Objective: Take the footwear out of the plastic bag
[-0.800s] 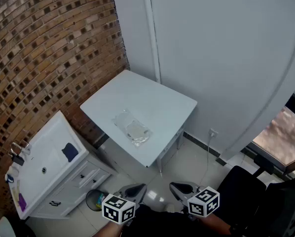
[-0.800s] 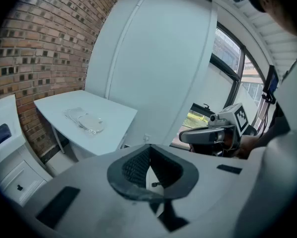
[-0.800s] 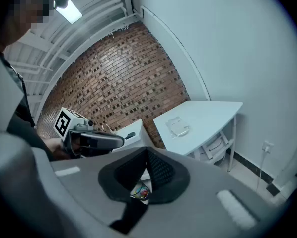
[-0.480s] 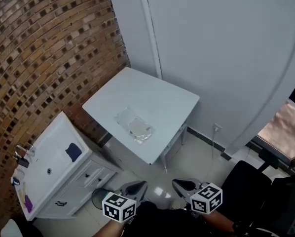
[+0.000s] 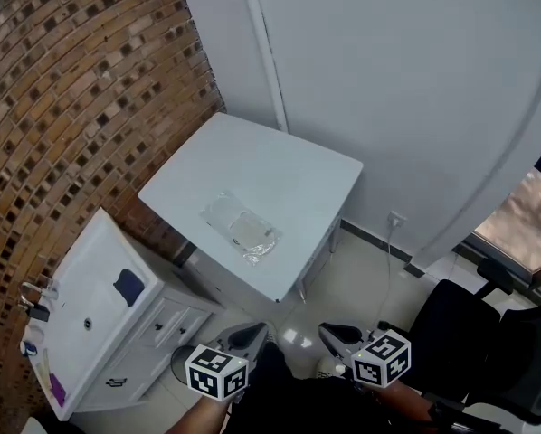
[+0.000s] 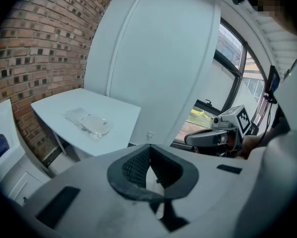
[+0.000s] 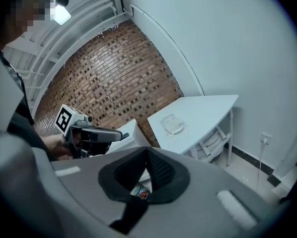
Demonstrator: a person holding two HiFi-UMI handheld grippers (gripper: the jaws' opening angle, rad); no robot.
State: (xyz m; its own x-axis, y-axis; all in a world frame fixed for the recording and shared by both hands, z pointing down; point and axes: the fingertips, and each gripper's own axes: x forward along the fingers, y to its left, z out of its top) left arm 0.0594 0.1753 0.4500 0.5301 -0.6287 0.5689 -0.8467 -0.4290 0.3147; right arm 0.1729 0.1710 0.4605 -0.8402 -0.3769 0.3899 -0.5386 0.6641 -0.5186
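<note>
A clear plastic bag (image 5: 242, 230) with pale flat footwear inside lies on the white table (image 5: 289, 165), near its front edge. The same bag (image 6: 87, 123) shows in the left gripper view, and small in the right gripper view (image 7: 172, 124). My left gripper (image 5: 245, 336) and right gripper (image 5: 336, 336) hang low at the bottom of the head view, over the floor and well short of the table. Both are shut with nothing between the pads. In each gripper view the own jaws meet, left (image 6: 149, 148) and right (image 7: 148, 155), and the other gripper is in sight.
A white washbasin cabinet (image 5: 90, 310) with a blue item (image 5: 128, 286) stands left of the table against the brick wall (image 5: 62, 107). A dark bin (image 5: 182, 362) sits by it. A black chair (image 5: 474, 328) is at right. A wall socket with cable (image 5: 395, 221) hangs behind the table.
The head view has swung slightly, so the table sits a bit higher and further left in it. Both grippers stay low, shut, about where they were.
</note>
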